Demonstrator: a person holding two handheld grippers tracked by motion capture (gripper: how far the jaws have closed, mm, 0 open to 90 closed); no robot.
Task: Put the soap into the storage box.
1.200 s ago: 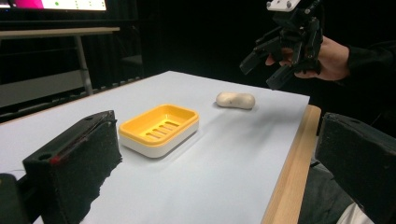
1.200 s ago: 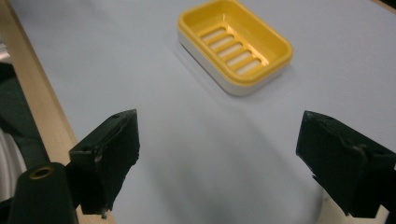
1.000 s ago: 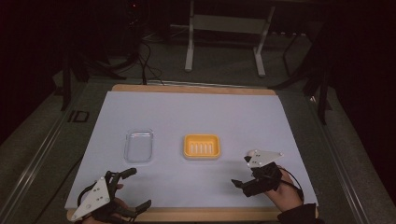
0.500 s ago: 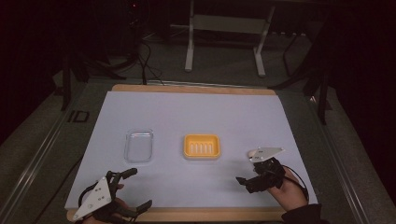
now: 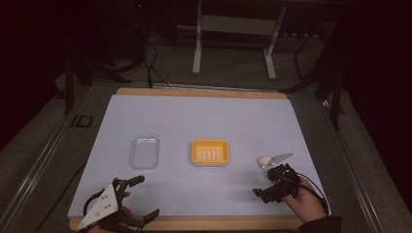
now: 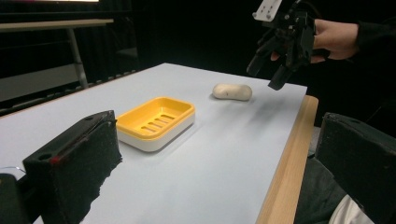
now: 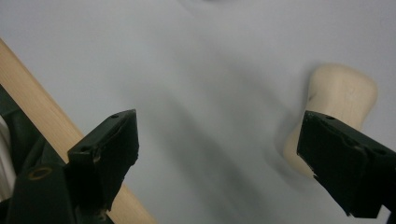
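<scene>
Item: pale soap bar point(image 5: 264, 159) on tabletop point(image 5: 204, 121), right of yellow dish point(image 5: 209, 152), just beyond my right hand-held gripper point(image 5: 273, 186), held open, empty, nearer than my left hand-held gripper point(image 5: 131, 201), also open.

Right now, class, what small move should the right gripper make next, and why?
Probably shift the right gripper sideways over the pale soap bar. Its fingers stand open and empty above the table, and the bar lies off to one side, not between them.

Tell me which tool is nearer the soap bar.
Right. The right tool hovers just beside the soap bar, jaws open; the left tool sits far across the table.
</scene>
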